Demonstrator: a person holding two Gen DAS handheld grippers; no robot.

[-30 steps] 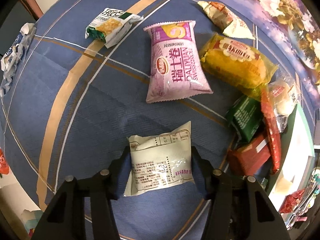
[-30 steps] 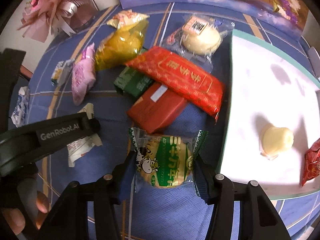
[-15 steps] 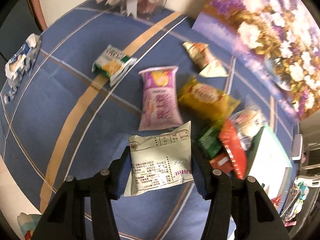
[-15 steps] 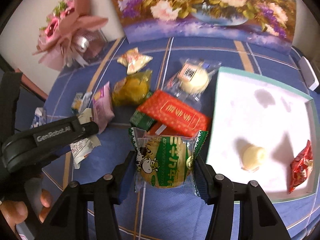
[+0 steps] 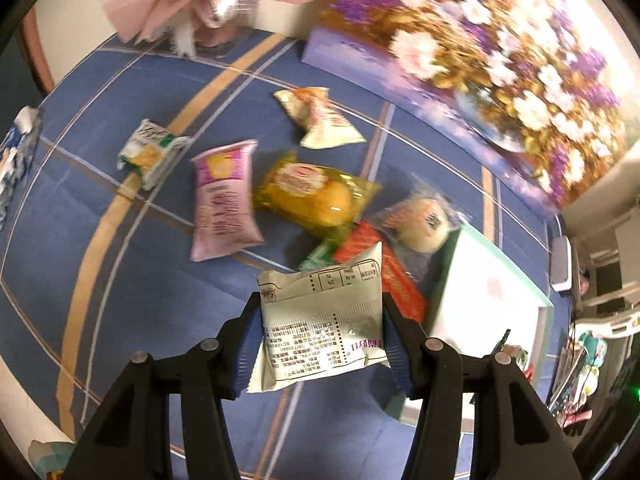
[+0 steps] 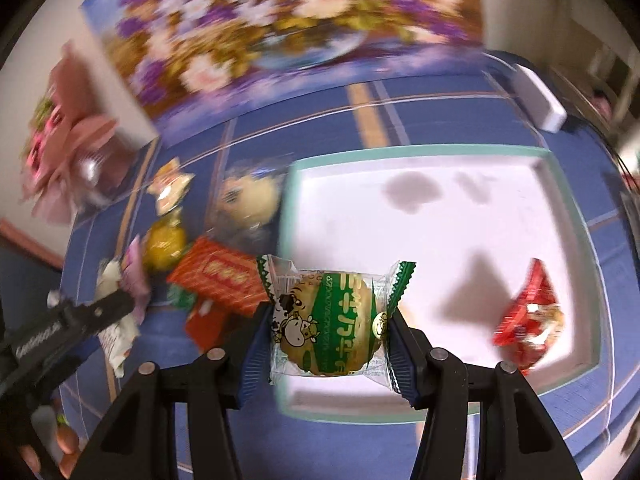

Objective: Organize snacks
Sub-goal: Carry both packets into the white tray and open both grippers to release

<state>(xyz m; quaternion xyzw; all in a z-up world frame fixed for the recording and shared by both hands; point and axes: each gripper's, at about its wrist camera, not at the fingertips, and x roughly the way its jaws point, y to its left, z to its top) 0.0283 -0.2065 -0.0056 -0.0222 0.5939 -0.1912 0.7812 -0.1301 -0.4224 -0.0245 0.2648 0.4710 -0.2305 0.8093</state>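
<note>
My left gripper (image 5: pixel 320 340) is shut on a silver-white snack packet (image 5: pixel 320 320), lifted above the blue cloth. Beyond it lie a pink packet (image 5: pixel 222 200), a yellow packet (image 5: pixel 316 194), a red box (image 5: pixel 396 276), a wrapped bun (image 5: pixel 424 222), a small green-white packet (image 5: pixel 150 154) and a white-orange packet (image 5: pixel 320 118). My right gripper (image 6: pixel 326 328) is shut on a green-and-clear cookie packet (image 6: pixel 328 316), held over the near left edge of the white tray (image 6: pixel 420 204). In the tray lies a red packet (image 6: pixel 528 320). The left gripper (image 6: pixel 60 328) shows at the left of the right wrist view.
A flower painting (image 5: pixel 480 60) leans on the wall at the back, with a pink bouquet (image 5: pixel 200 4) to its left. The tray (image 5: pixel 492 292) stands right of the snack pile. A white device (image 6: pixel 538 98) lies behind the tray. A person's fingers (image 6: pixel 64 444) show at lower left.
Both grippers have risen with their packets. The right one has swung rightward from over the snack pile to the tray's edge. The left view now takes in more of the table and wall.
</note>
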